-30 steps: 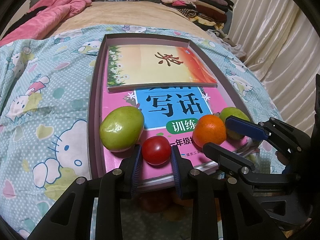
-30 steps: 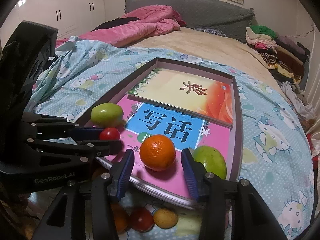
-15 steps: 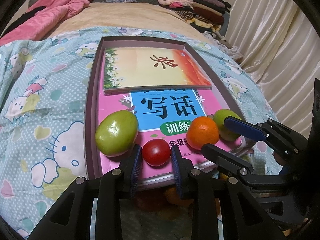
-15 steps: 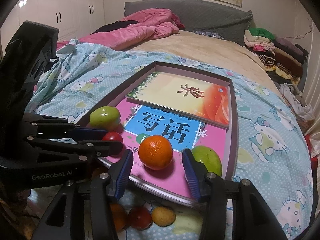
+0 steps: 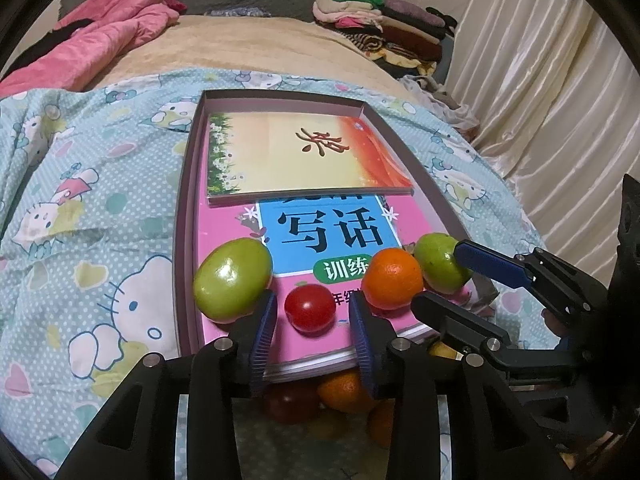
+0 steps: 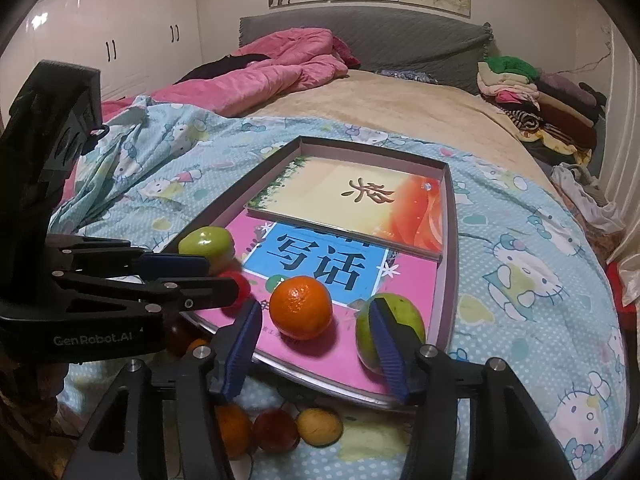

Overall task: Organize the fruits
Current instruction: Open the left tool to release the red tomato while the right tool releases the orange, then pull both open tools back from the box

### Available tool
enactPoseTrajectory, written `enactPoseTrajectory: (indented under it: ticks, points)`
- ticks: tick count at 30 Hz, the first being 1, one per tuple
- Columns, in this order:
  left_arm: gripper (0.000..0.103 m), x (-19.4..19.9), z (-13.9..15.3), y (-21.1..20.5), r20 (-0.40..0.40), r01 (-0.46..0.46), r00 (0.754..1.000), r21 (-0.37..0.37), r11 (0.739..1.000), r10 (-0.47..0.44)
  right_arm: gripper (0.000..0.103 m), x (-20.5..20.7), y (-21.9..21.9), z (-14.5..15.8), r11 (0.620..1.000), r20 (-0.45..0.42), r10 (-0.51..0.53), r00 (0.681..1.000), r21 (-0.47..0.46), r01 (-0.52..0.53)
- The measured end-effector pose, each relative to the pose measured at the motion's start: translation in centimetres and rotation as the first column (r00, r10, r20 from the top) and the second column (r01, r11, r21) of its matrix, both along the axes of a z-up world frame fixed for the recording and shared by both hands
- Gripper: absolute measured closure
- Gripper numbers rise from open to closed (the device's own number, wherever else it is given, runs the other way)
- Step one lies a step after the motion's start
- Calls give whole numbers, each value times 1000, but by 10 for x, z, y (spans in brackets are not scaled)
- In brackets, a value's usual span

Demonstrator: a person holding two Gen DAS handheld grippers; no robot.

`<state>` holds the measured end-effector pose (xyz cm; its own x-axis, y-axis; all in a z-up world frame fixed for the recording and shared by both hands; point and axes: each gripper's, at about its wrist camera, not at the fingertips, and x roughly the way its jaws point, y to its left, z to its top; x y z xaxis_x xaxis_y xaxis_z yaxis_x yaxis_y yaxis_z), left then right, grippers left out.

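Note:
A small red tomato (image 5: 310, 308) lies on the pink book (image 5: 224, 220) between the pads of my left gripper (image 5: 313, 300). Its jaws are opening, and a gap shows on each side. An orange (image 6: 301, 307) sits on the same book inside my right gripper (image 6: 314, 306), whose jaws are also opening and clear of it. One green fruit (image 5: 232, 278) rests left of the tomato. Another green fruit (image 6: 404, 316) is partly hidden behind my right finger. Each gripper shows in the other's view, the right gripper (image 5: 440, 276) and the left gripper (image 6: 220, 278).
The books lie in a shallow grey-purple box (image 5: 184, 208) on a blue patterned blanket (image 5: 92, 200). Several loose fruits (image 6: 320, 426) sit on the bedding under the box's near edge. A pink quilt (image 6: 280, 64) and stacked clothes (image 6: 532, 92) are at the far end of the bed.
The left pads, which pressed the tomato before, have spread away from it. The right jaws have widened a little around the orange. Neither fruit moved.

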<state>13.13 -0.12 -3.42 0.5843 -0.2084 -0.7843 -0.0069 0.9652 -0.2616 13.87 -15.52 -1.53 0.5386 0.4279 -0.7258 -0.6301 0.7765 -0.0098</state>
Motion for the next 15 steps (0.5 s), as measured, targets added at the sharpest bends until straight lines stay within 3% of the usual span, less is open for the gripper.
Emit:
enactPoseTrajectory:
  ticks: [15]
  points:
    - [52,-3,7,0,23,-12,1000,10,1000,12,40,1,-5,7,999,25,-22,999,26,21]
